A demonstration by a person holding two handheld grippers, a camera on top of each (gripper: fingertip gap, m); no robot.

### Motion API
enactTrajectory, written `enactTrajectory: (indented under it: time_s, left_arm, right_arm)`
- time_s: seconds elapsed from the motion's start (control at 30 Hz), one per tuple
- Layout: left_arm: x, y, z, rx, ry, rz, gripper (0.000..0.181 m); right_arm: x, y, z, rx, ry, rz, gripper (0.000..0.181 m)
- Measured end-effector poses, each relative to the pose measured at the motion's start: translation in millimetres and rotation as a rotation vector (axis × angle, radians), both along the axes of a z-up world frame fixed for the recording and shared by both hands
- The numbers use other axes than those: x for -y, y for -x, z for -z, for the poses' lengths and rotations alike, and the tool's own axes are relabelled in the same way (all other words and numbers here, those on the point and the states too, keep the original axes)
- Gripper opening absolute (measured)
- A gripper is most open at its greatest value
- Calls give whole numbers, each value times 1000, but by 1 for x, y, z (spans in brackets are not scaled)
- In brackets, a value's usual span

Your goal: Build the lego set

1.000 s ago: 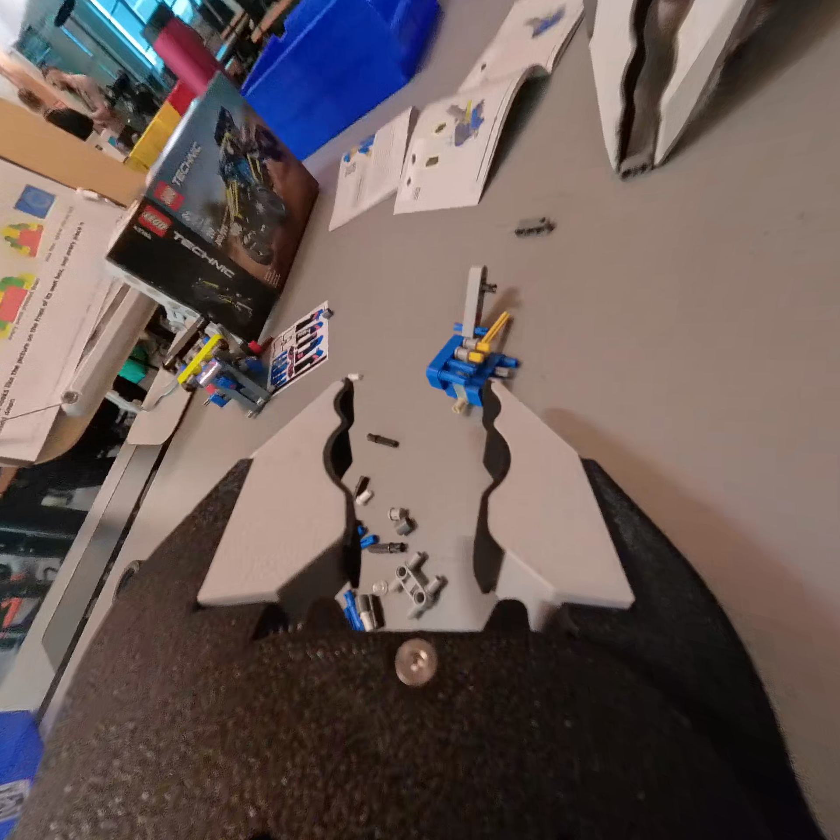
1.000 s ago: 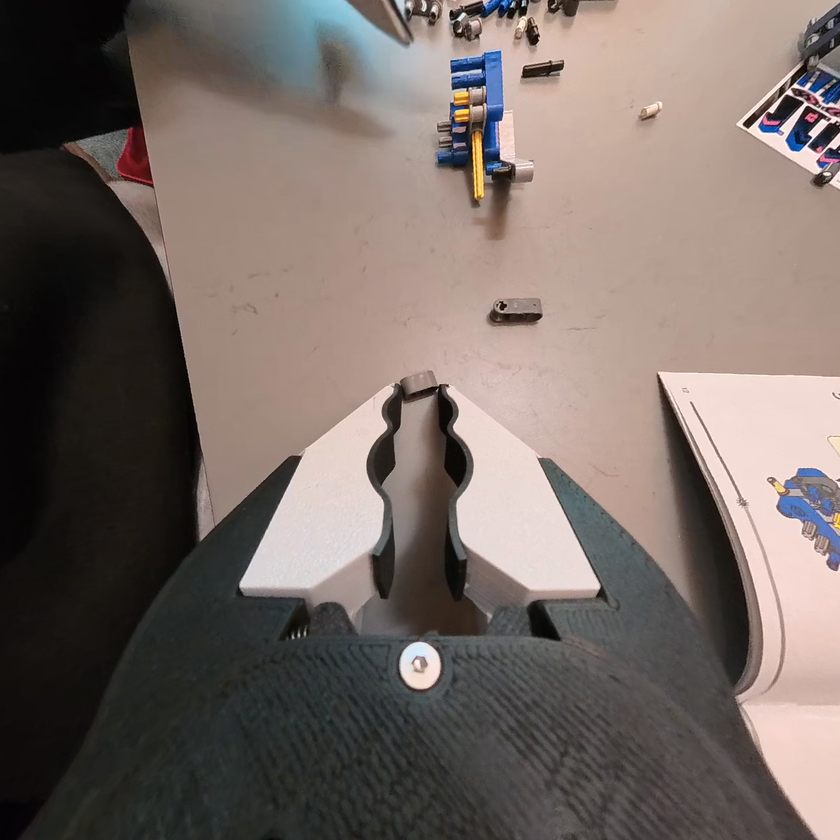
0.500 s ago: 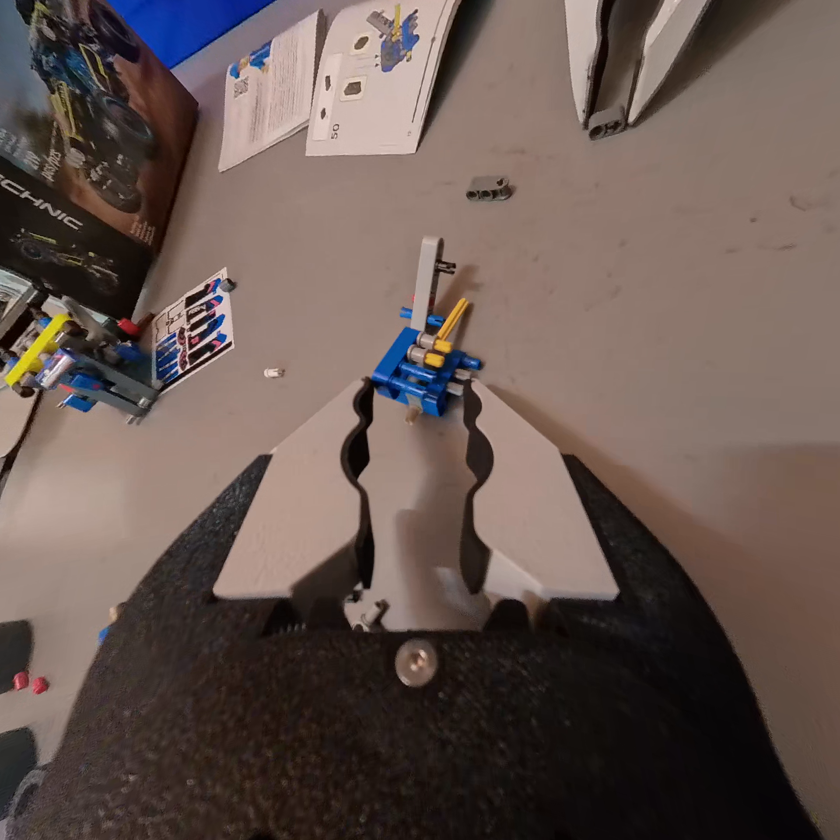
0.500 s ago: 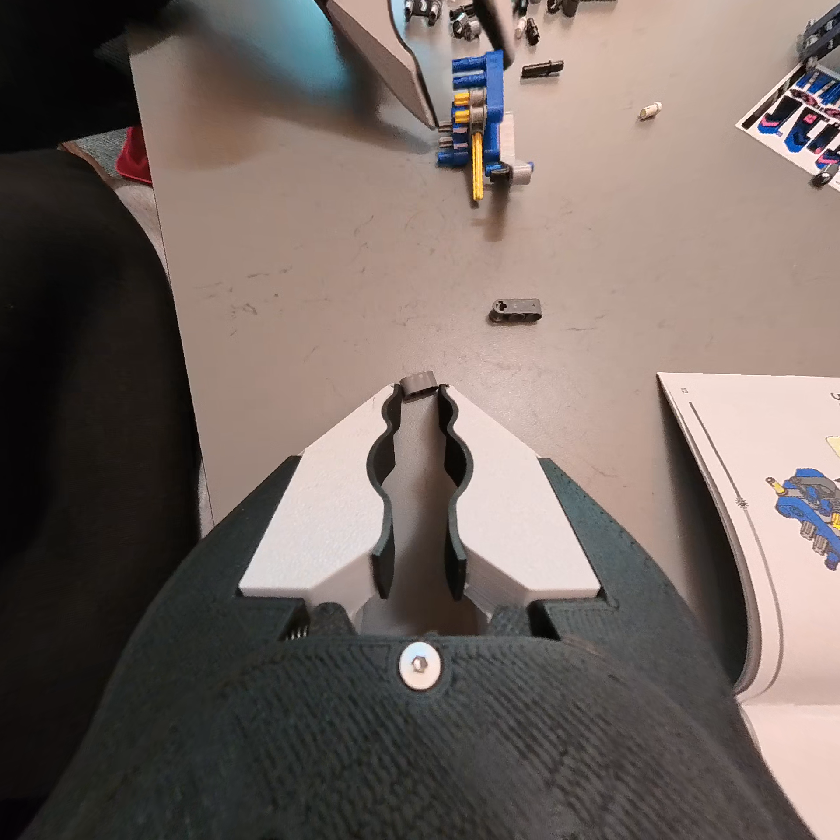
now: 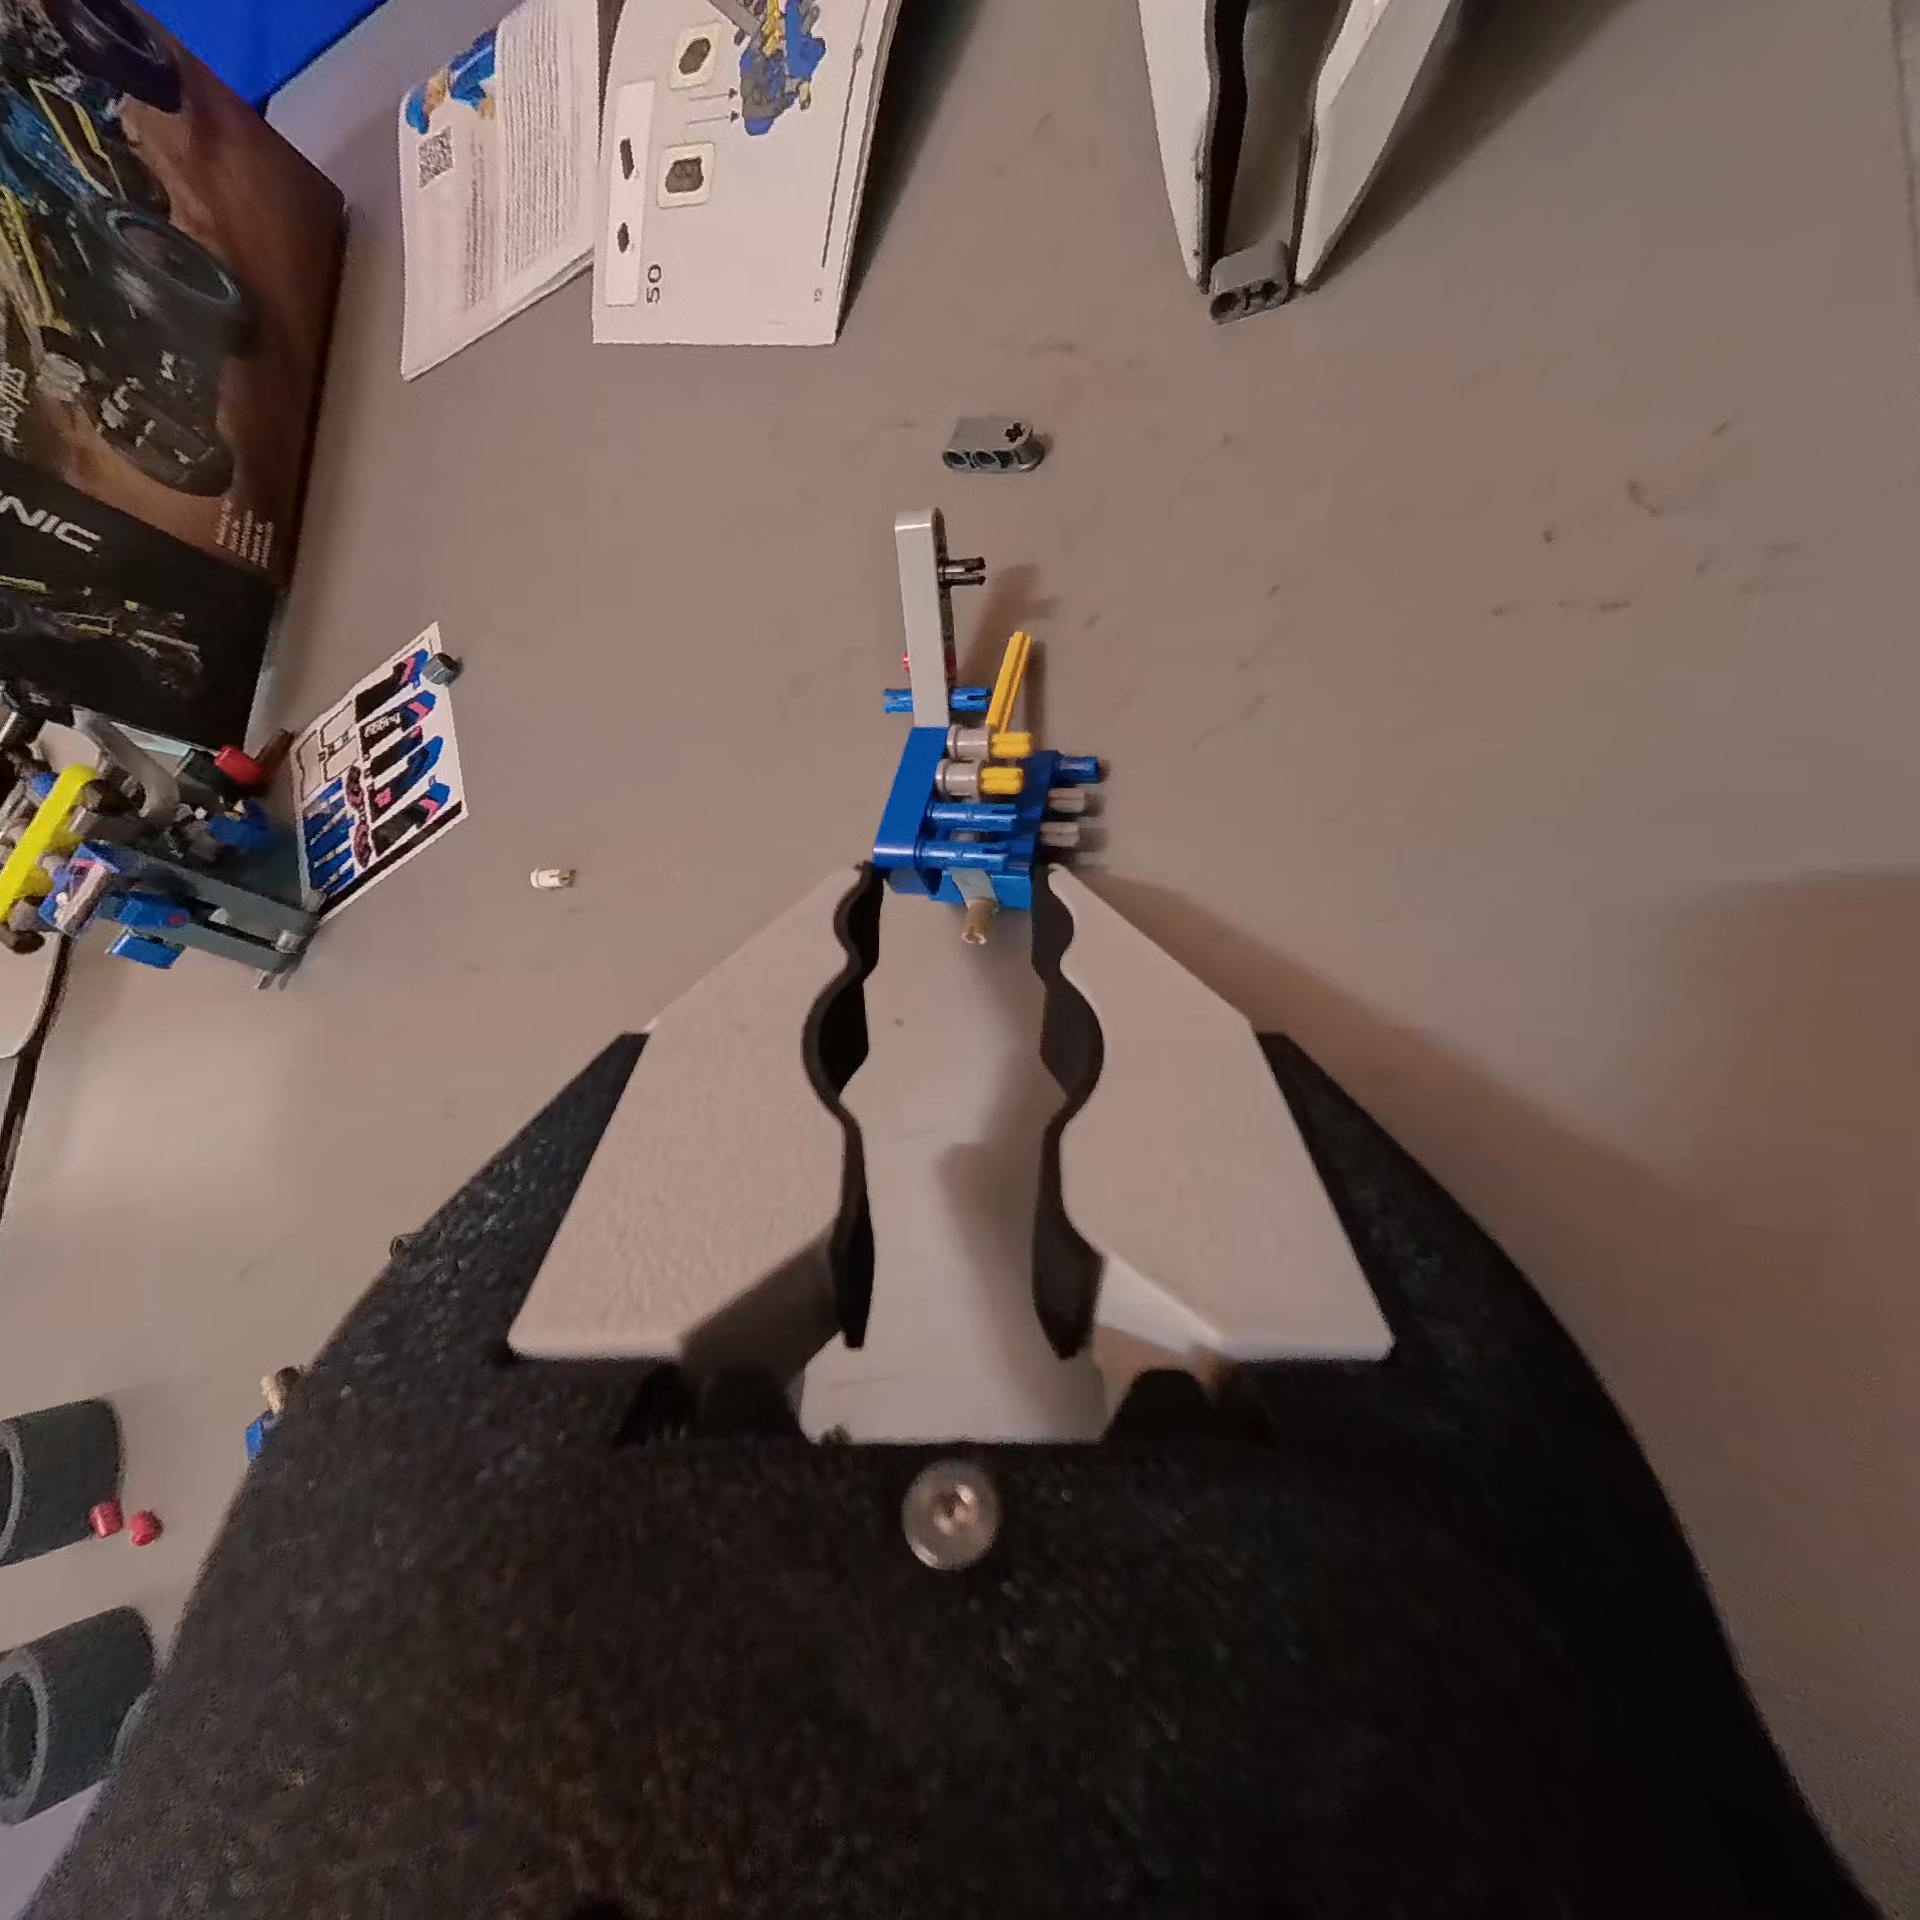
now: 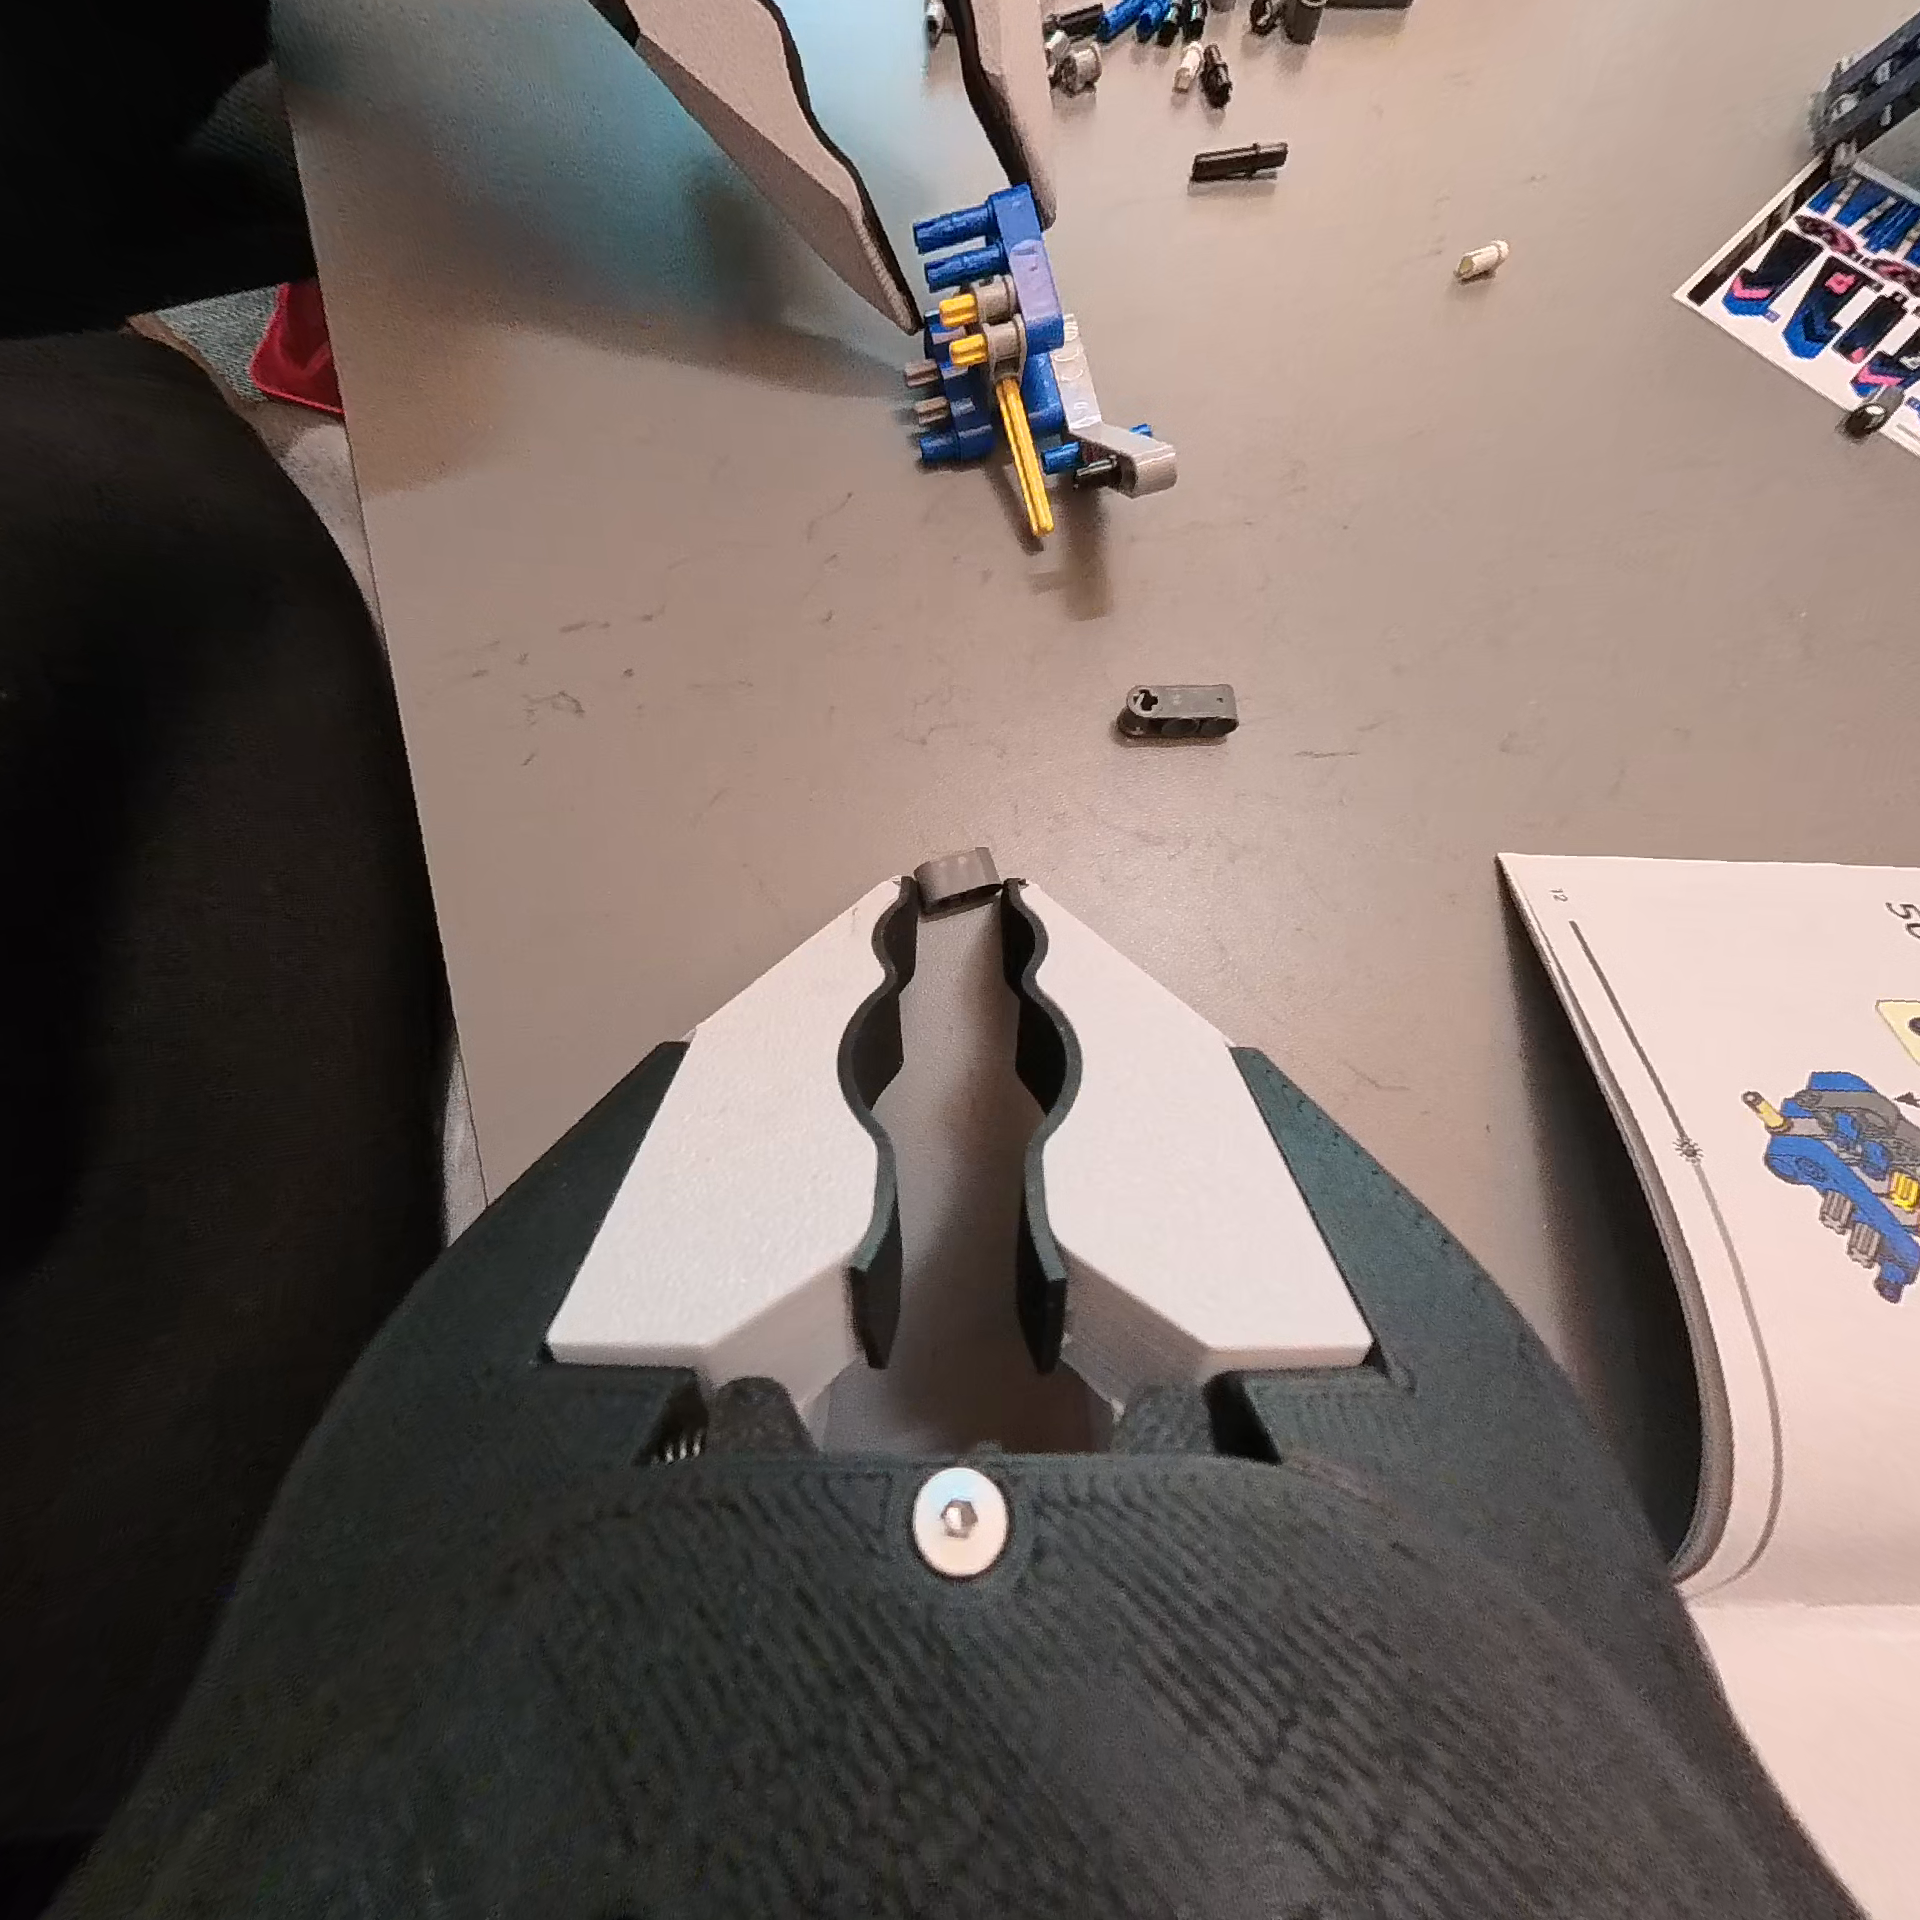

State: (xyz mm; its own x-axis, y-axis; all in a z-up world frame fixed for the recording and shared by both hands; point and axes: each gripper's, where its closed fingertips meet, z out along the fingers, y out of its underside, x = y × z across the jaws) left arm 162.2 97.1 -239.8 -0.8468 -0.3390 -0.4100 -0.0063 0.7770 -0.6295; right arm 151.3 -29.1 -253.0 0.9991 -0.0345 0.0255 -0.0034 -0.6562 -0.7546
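Note:
A blue lego assembly (image 5: 966, 810) with a yellow axle and a light grey beam lies on the grey table (image 5: 1455, 675). My left gripper (image 5: 951, 883) is closed onto its near end, one finger on each side. In the right wrist view the assembly (image 6: 997, 343) sits tilted between the left gripper's fingers (image 6: 790, 177). My right gripper (image 6: 956, 894) is shut on a small grey piece (image 6: 956, 878) and holds it above the table, apart from the assembly. It also shows in the left wrist view (image 5: 1252, 281).
A dark grey beam (image 5: 995, 445) (image 6: 1179, 712) lies between the grippers. An open instruction booklet (image 5: 727, 208) (image 6: 1714, 1143), a sticker sheet (image 5: 379, 769), the set's box (image 5: 135, 364), a partial build (image 5: 125, 873), two tyres (image 5: 52, 1475) and loose pins (image 6: 1236, 161) lie around. The table edge (image 6: 353, 623) is at my left. Left tips to right tips: about 15 centimeters.
My left gripper moved from the loose parts to the blue assembly and its jaws narrowed onto it. The assembly shifted and tilted toward the right gripper. The right gripper stayed still.

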Motion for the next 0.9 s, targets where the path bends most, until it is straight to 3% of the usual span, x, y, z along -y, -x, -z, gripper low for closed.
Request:
enactTrajectory:
  time_s: [0.43, 0.9]
  left_arm:
    - [2, 9, 2, 2, 30, -81, 29]
    - [-1, 19, -27, 147, 141, -122, 27]
  right_arm:
    - [0, 0, 0, -6, 0, 0, 15]
    - [2, 4, 0, -53, -3, -66, 21]
